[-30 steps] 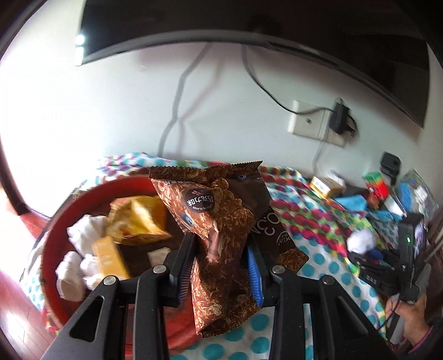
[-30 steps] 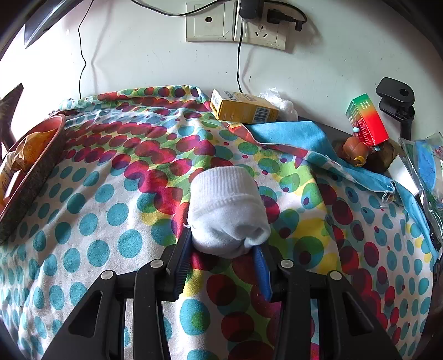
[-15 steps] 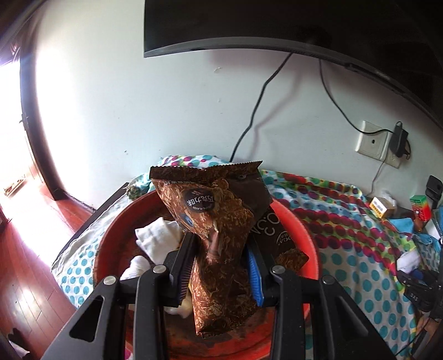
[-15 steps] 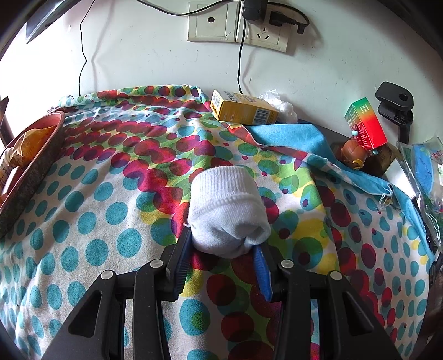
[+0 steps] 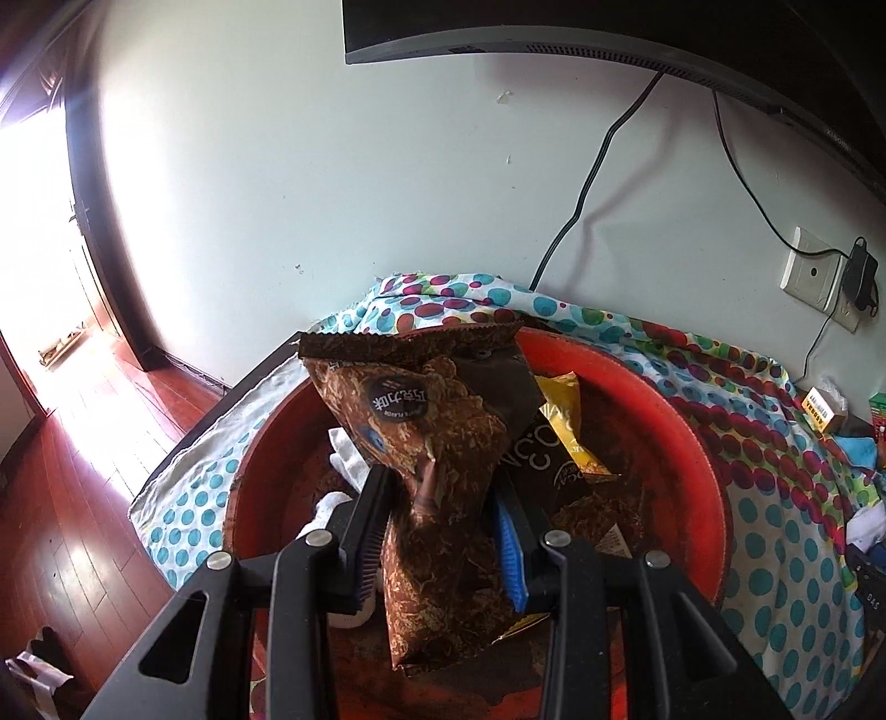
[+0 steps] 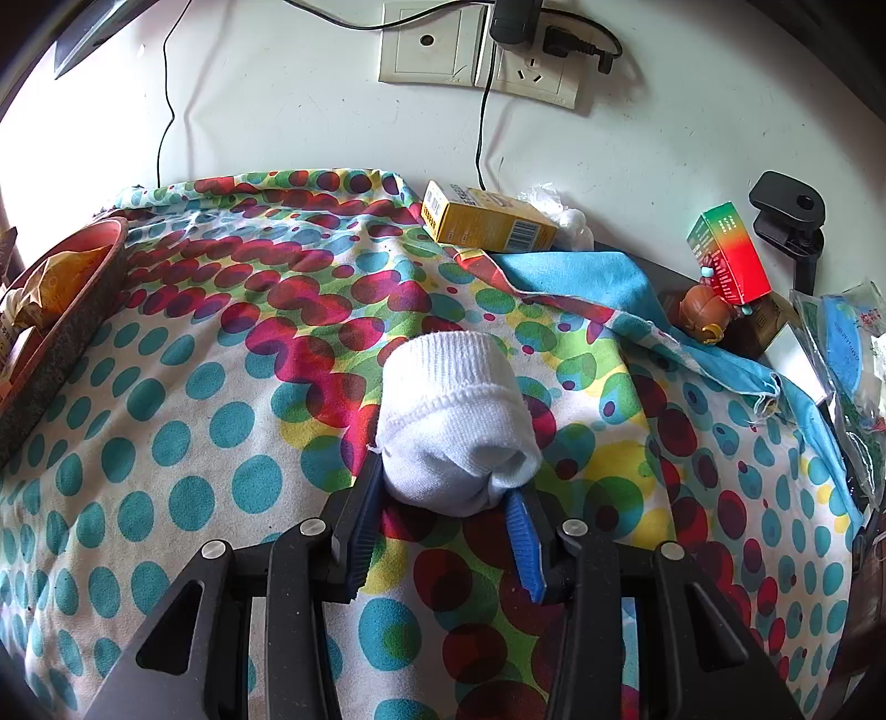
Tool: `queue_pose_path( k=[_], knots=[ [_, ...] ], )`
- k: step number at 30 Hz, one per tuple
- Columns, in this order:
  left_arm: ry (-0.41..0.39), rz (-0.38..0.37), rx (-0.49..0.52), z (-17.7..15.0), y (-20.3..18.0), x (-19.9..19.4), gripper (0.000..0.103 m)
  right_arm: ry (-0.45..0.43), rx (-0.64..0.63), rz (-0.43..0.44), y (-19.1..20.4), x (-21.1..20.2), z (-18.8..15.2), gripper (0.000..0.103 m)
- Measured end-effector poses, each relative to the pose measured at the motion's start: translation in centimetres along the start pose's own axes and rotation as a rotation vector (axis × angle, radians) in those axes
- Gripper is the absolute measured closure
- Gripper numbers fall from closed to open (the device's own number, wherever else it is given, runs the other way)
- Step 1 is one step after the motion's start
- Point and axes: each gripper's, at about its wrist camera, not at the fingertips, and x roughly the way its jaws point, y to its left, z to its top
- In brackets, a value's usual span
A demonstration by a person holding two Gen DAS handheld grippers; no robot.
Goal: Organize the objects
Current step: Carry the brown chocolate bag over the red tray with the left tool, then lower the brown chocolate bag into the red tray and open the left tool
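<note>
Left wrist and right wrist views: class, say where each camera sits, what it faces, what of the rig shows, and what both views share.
Left wrist: on the left gripper, looking along its fingers down into the round red basin; the black fingers clamp a brown crinkled snack bag.
Right wrist: on the right gripper, facing the wall socket plate across the polka-dot cloth; its fingers clamp a rolled white sock.
Shared: basin, cloth, yellow cardboard box.

Wall socket plate [image 6: 427, 41] w/ black charger [image 6: 512, 19]; dark monitor [image 5: 609, 33] above; wood floor [image 5: 66, 498].
</note>
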Motion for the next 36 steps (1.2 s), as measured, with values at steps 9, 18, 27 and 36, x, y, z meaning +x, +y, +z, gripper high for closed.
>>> queue_pose_path(
  k=[9, 18, 27, 36],
  knots=[
    [-0.017, 0.023, 0.003, 0.0, 0.3, 0.3, 0.068, -0.002, -0.01, -0.011, 0.0, 0.0, 0.0, 0.063],
    [-0.022, 0.037, -0.016, 0.1, 0.9, 0.6, 0.068, -0.002, -0.01, -0.01, 0.0, 0.0, 0.0, 0.063],
    [-0.017, 0.059, -0.035, 0.1, 1.6, 0.8, 0.065, -0.002, -0.011, -0.012, 0.0, 0.0, 0.0, 0.063],
    [0.009, 0.068, -0.035, -0.2, 1.4, 1.2, 0.063, -0.003, -0.012, -0.013, 0.1, 0.0, 0.0, 0.063]
  ],
)
